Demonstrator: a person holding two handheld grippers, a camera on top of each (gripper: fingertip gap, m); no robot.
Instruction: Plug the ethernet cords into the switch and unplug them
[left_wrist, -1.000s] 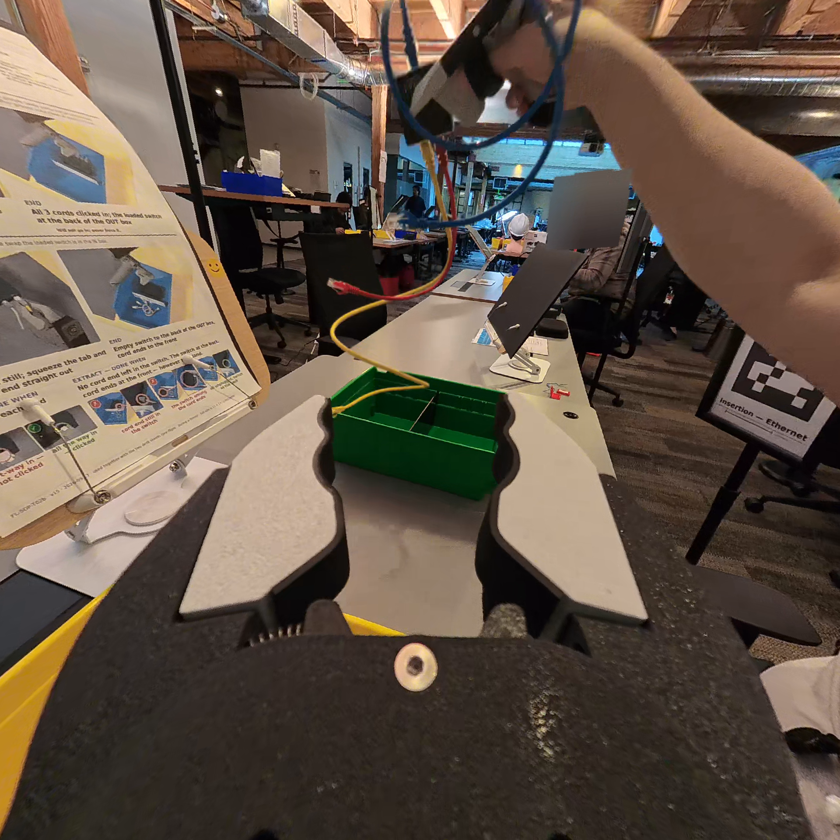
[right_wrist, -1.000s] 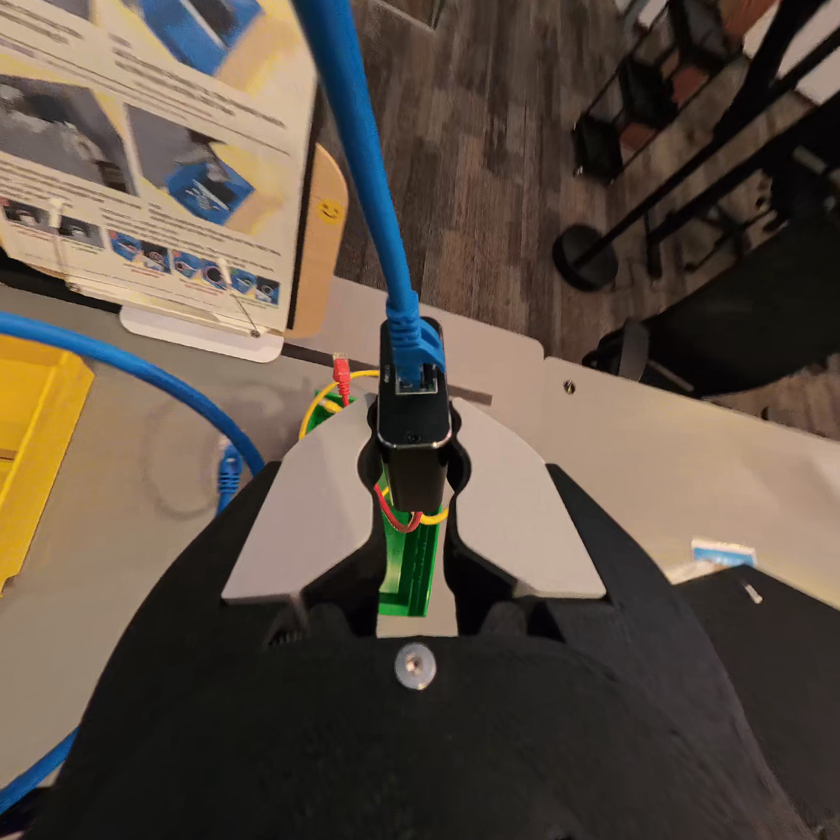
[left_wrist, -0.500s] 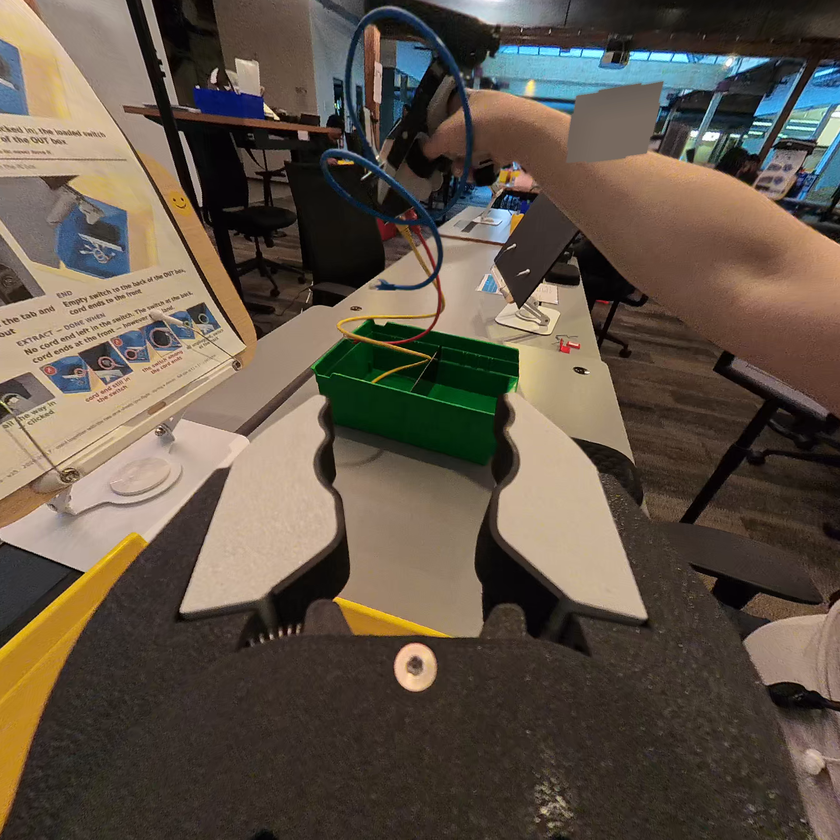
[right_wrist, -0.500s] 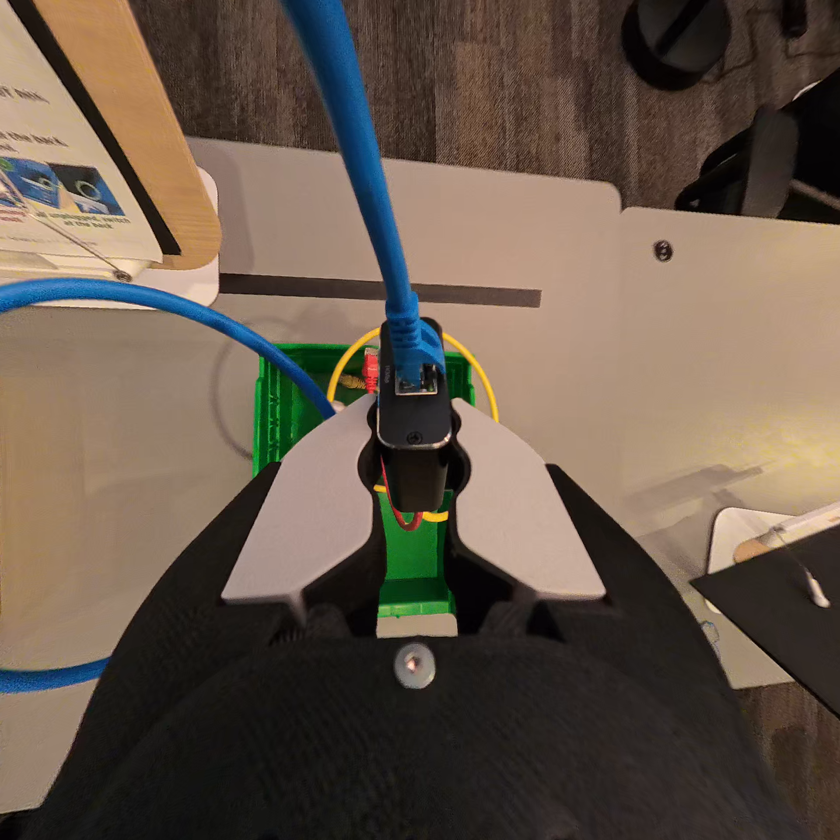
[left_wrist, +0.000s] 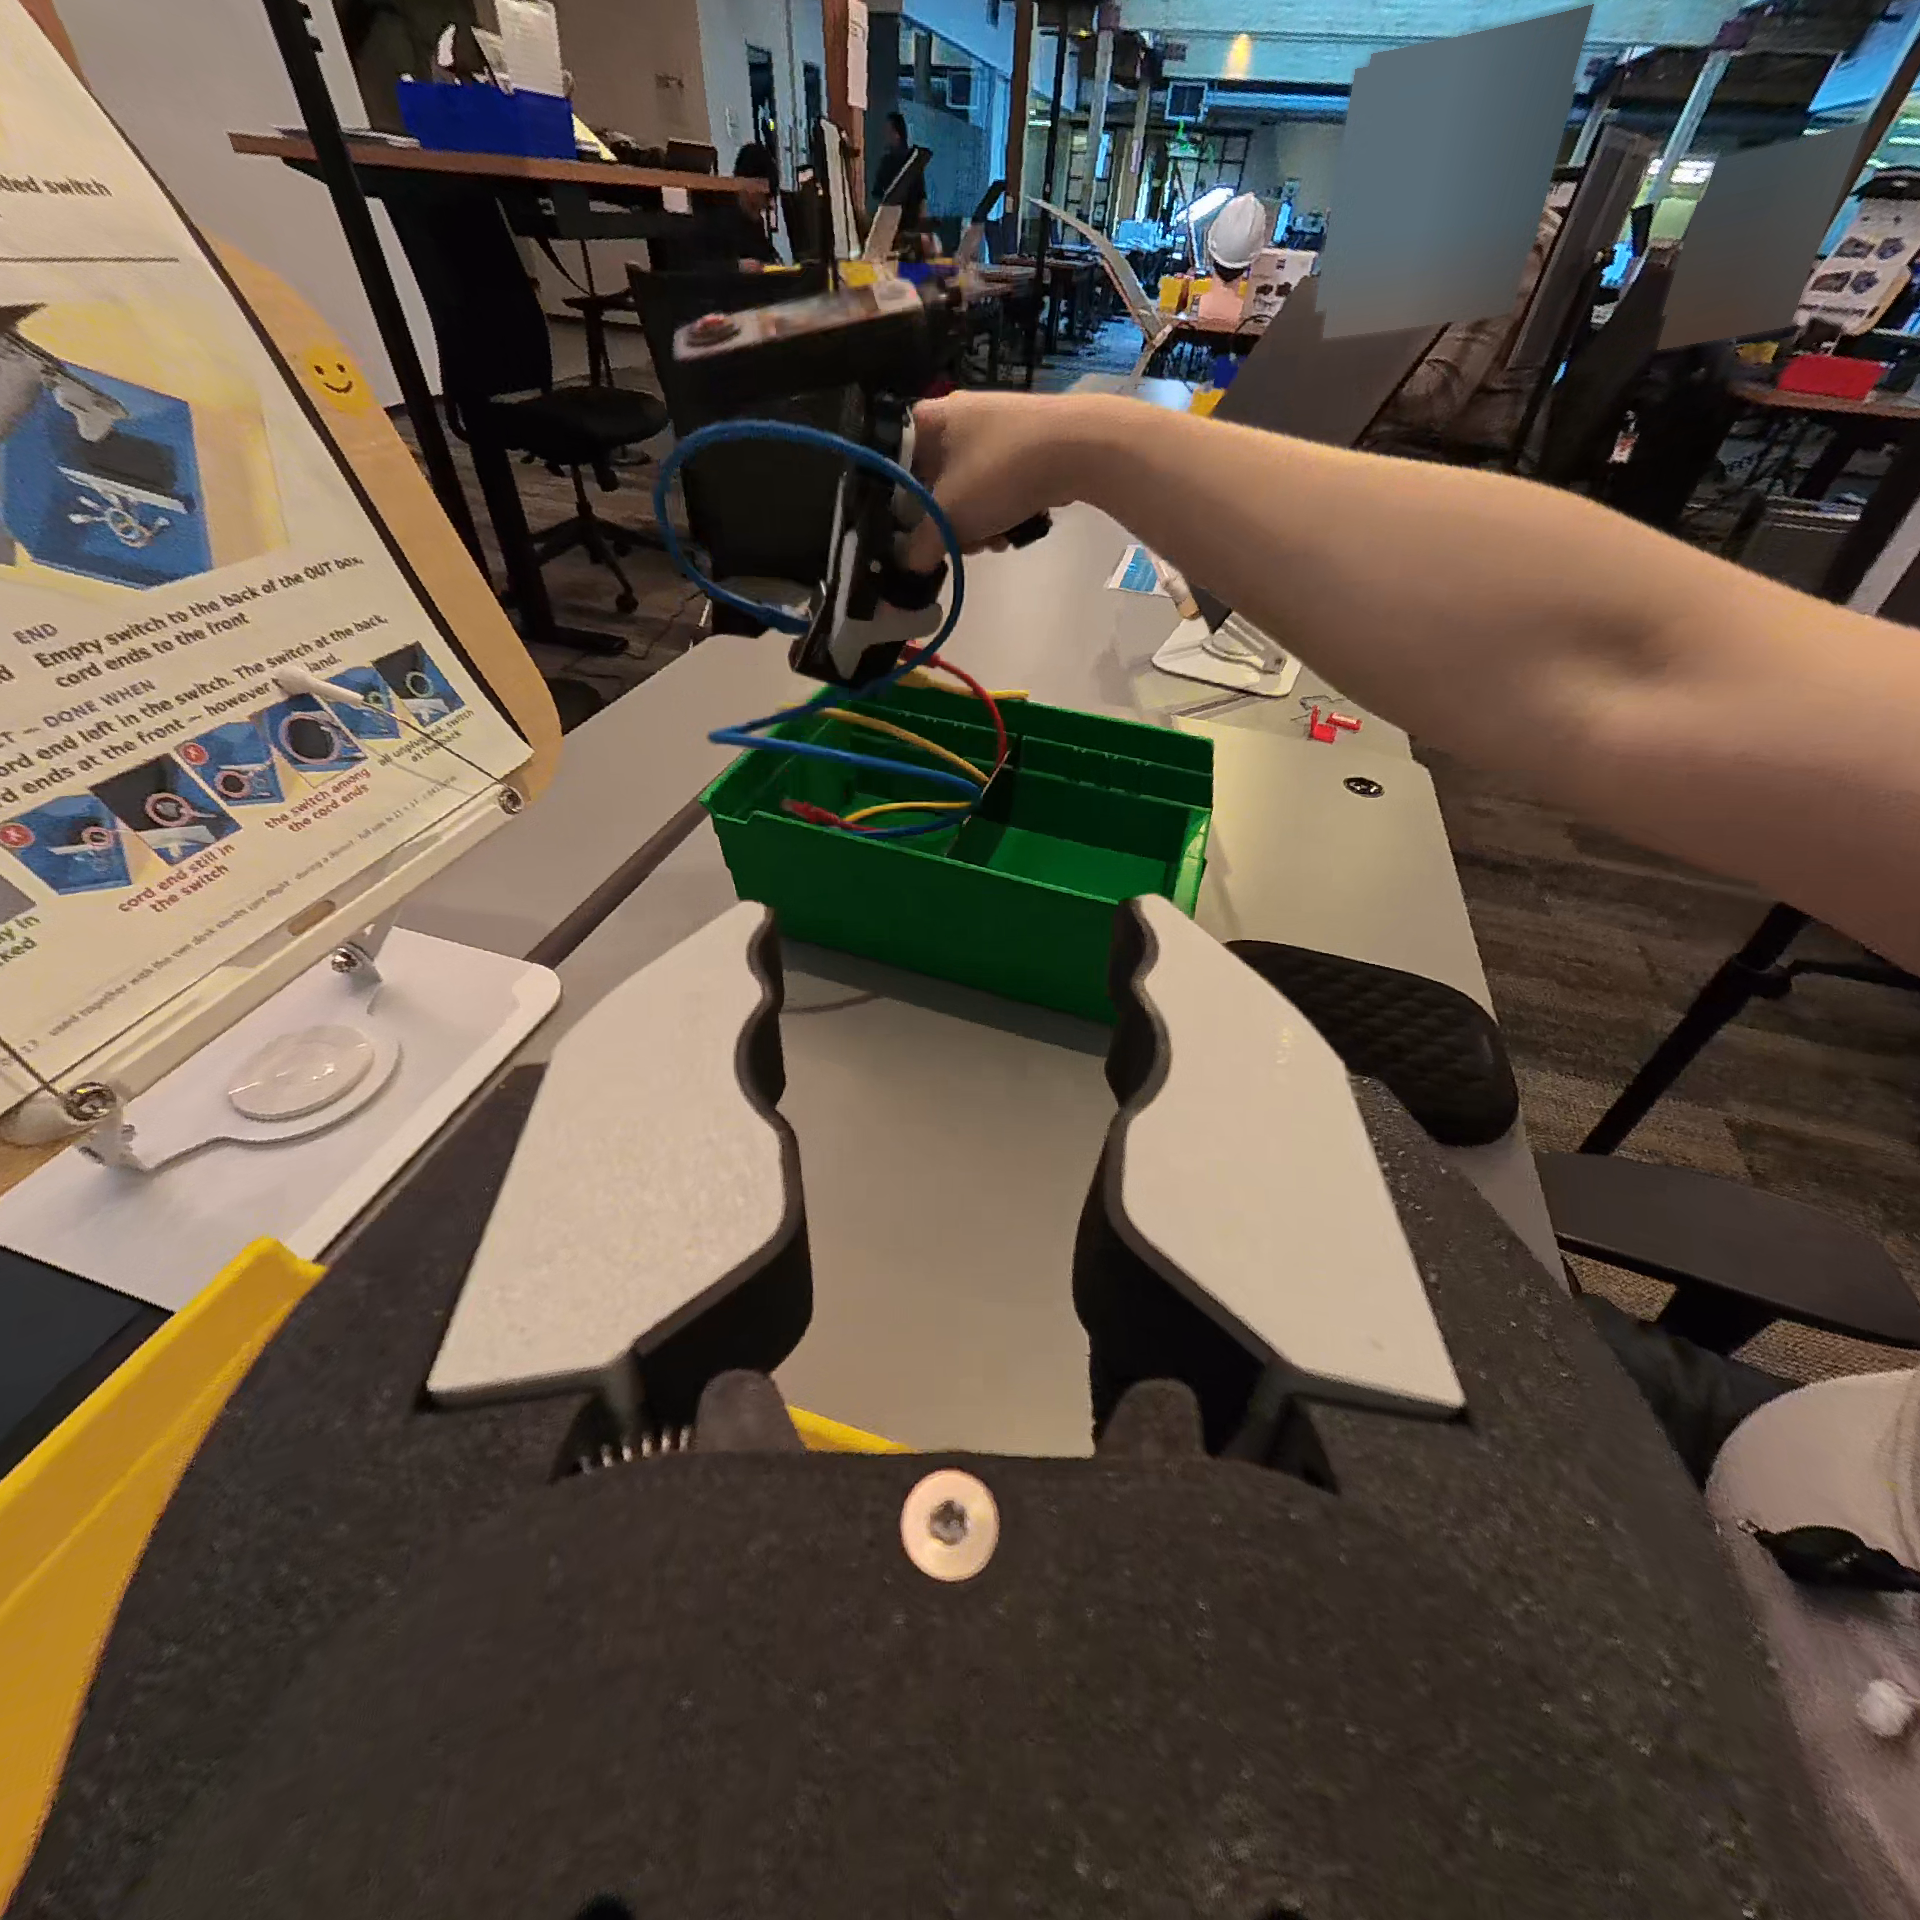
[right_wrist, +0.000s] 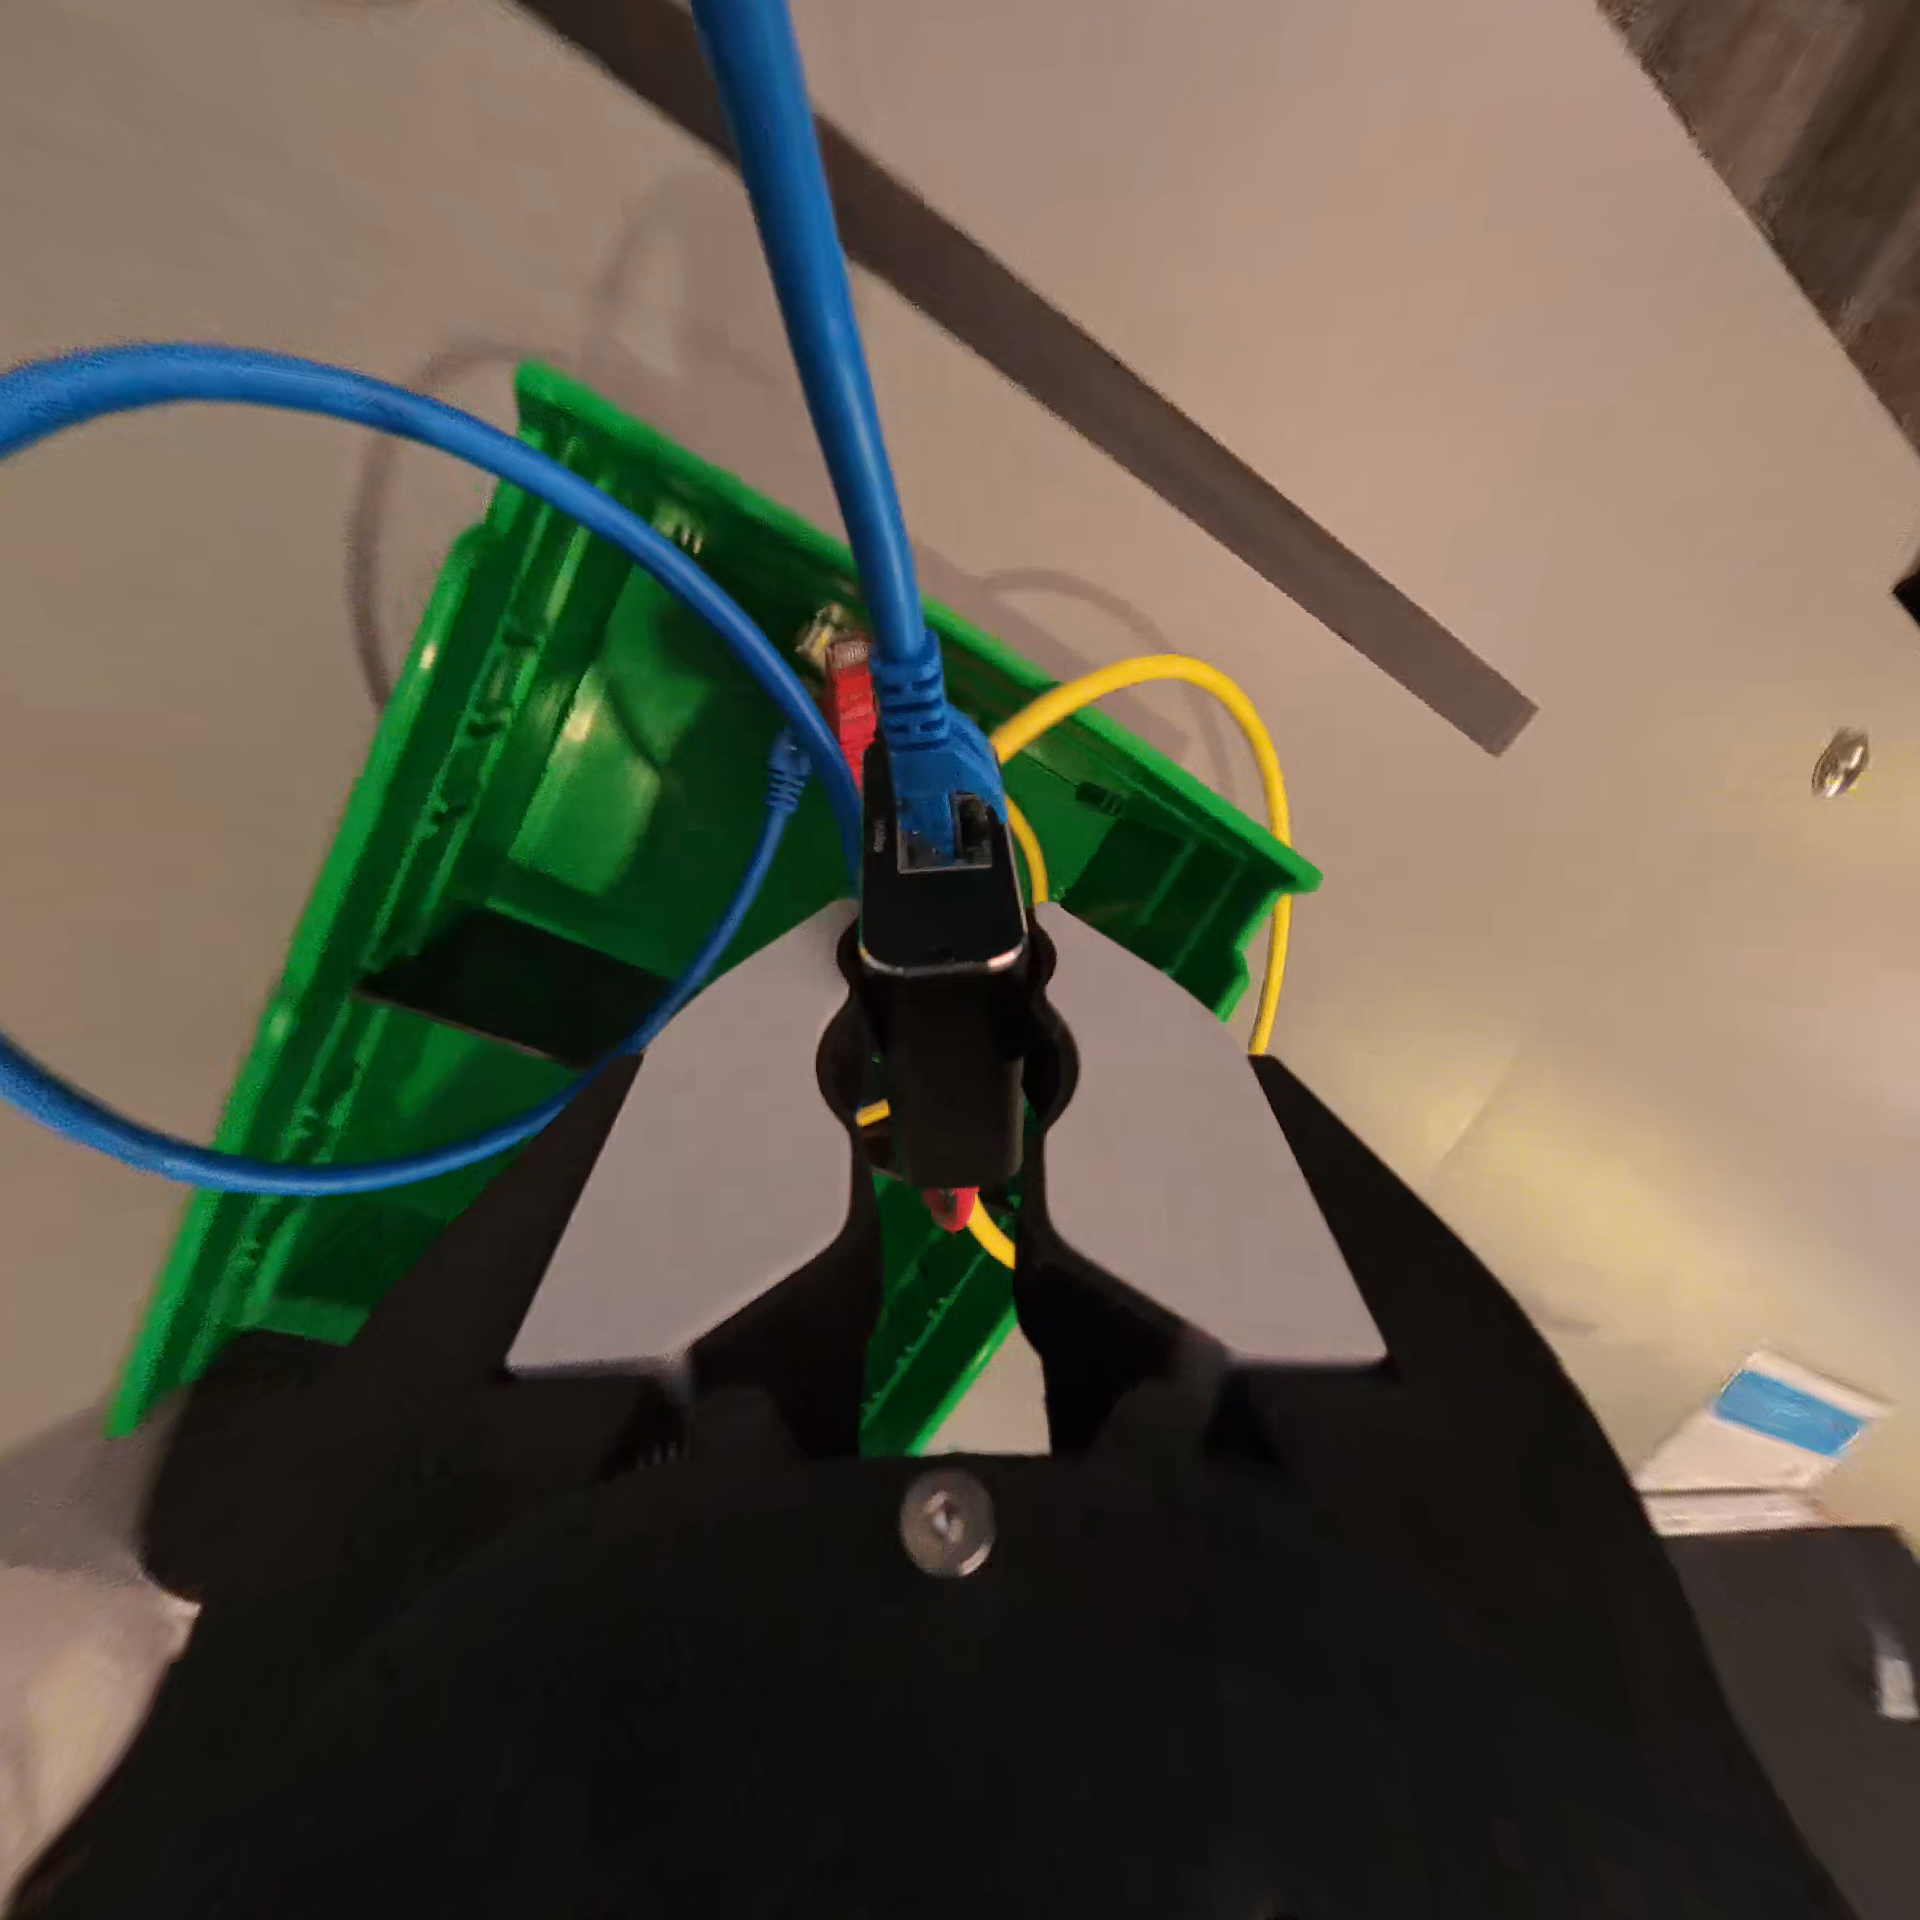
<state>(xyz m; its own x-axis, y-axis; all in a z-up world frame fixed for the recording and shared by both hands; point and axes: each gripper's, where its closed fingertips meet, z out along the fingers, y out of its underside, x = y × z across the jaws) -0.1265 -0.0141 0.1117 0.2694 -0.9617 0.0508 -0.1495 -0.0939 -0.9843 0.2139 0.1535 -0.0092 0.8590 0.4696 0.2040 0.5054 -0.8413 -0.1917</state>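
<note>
Glossy green plastic bin (left_wrist: 966, 914), matt grey tabletop (left_wrist: 935, 1195), and a smooth black switch (right_wrist: 940, 935) with rubbery blue cord (right_wrist: 800, 260).

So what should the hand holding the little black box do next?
Probably lower it a bit further into the green bin. The right hand-held gripper is shut on the switch, hanging above the bin, with the blue cord plugged in and the red and yellow cords trailing inside. The left hand-held gripper is open and empty.

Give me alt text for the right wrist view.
The right gripper is shut on a black switch with a blue cord plugged into it, held above a green bin. Yellow and red cords trail into the bin.
</note>
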